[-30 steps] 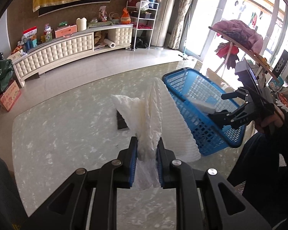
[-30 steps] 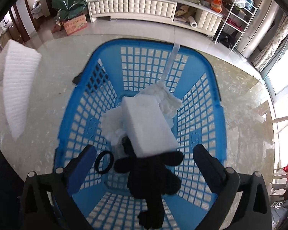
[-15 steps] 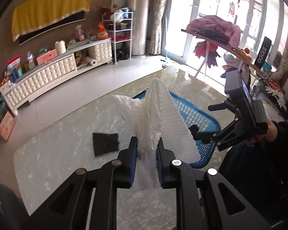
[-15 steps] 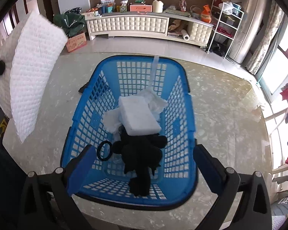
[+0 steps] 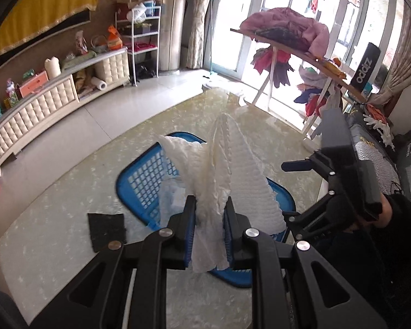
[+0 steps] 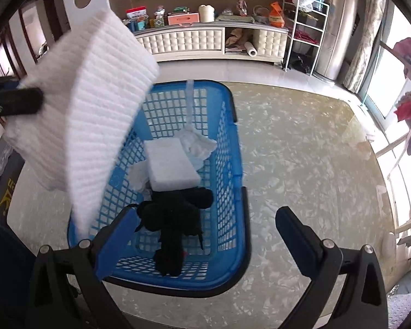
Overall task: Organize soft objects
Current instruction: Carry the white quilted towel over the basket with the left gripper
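The left tool [image 5: 209, 213] is clenched on a white foam sheet [image 5: 227, 170], holding it in the air above the near-left rim of a blue basket [image 6: 233, 137] on the marble tabletop [image 6: 301, 164]. The right tool [image 6: 197, 235] hovers released over the basket, which holds a white block [image 6: 170, 164], white cloth [image 6: 197, 142] and black fabric [image 6: 175, 219]. A black pad [image 5: 105, 230] lies beside the basket.
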The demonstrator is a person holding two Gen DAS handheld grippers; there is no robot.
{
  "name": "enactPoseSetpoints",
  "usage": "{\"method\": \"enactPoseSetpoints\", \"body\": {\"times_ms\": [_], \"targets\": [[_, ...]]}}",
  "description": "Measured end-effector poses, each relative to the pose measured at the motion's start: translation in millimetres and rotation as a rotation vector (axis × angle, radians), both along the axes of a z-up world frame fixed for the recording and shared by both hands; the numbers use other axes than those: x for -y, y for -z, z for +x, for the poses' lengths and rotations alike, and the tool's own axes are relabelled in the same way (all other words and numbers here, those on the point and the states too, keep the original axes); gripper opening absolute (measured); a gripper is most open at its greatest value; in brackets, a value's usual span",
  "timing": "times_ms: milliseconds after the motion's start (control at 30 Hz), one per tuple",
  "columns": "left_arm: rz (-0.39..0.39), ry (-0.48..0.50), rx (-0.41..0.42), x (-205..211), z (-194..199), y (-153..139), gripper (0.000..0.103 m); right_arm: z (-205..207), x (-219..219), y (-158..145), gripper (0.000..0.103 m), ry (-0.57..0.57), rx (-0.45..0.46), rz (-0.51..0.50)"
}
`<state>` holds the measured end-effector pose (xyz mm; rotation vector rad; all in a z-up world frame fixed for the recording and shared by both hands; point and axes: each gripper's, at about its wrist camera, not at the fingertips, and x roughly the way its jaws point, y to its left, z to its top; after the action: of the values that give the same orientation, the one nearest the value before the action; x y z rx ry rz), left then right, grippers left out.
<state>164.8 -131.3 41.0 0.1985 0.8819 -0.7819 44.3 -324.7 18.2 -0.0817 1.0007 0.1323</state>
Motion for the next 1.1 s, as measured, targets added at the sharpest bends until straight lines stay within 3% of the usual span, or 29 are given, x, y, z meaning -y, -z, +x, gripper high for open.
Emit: {"method": "enactPoseSetpoints", "body": {"times_ms": [267, 500, 800, 933, 967, 1033, 1100], "targets": [[0.068, 0.03, -0.064, 30.6, 22.7, 42.6, 0.017, 11.9, 5.4, 7.4, 0.102, 0.013, -0.005, -0.035], [0.227, 0.011, -0.045, 45.0, 39.3, 71.3, 0.017, 17.1, 8.6, 14.9, 0.102, 0.011, -0.026, -0.014], [0.334, 0.015, -0.035, 49.0, 49.0, 92.8, 0.017, 18.6, 10.9, 16.2, 0.102, 0.009, -0.044, 0.009], [0.378, 0.012, -0.032, 50.3, 51.9, 98.6, 0.022, 16.8, 12.2, 15.8, 0.102, 0.009, -0.044, 0.02], [0.383, 0.013, -0.031, 51.4, 49.5, 98.4, 0.025, 17.1, 12.7, 17.0, 0.102, 0.01, -0.046, 0.022], [0.393, 0.014, -0.028, 51.9, 49.0, 100.5, 0.042, 17.2, 14.5, 18.1, 0.102, 0.011, -0.051, 0.032], [0.395, 0.013, -0.021, 51.0, 49.8, 100.8, 0.042, 17.2, 15.0, 19.5, 0.102, 0.008, -0.057, 0.039]]}}
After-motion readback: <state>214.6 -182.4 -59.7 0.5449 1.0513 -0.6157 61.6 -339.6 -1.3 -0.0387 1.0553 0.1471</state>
